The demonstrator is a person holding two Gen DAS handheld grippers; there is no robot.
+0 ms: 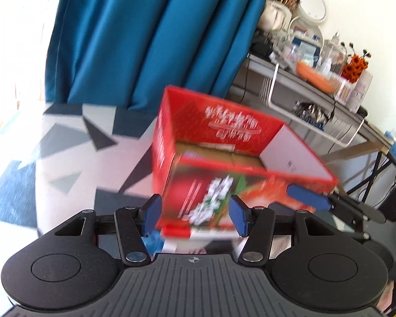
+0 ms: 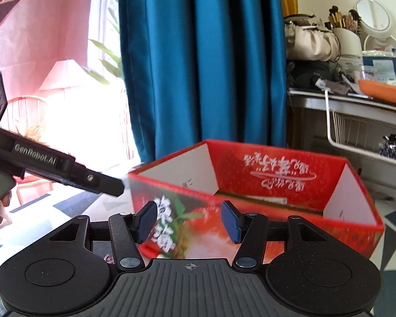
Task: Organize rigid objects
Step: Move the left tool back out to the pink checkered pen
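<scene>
**Approaching the open red box from its long front wall**

Standing on the patterned table (image 1: pixel 66 158), the red box (image 1: pixel 224 142) lies directly ahead of both tongs, its long axis running across their line of sight, mouth upward and apparently empty. The left gripper (image 1: pixel 195 216) faces the front wall toward the box's left corner, fingers parted, nothing between them. The right gripper (image 2: pixel 188 220) faces the same wall, likewise released and empty. Neither pad visibly touches cardboard; blur hides the gap. Both stand about equally near.
</scene>
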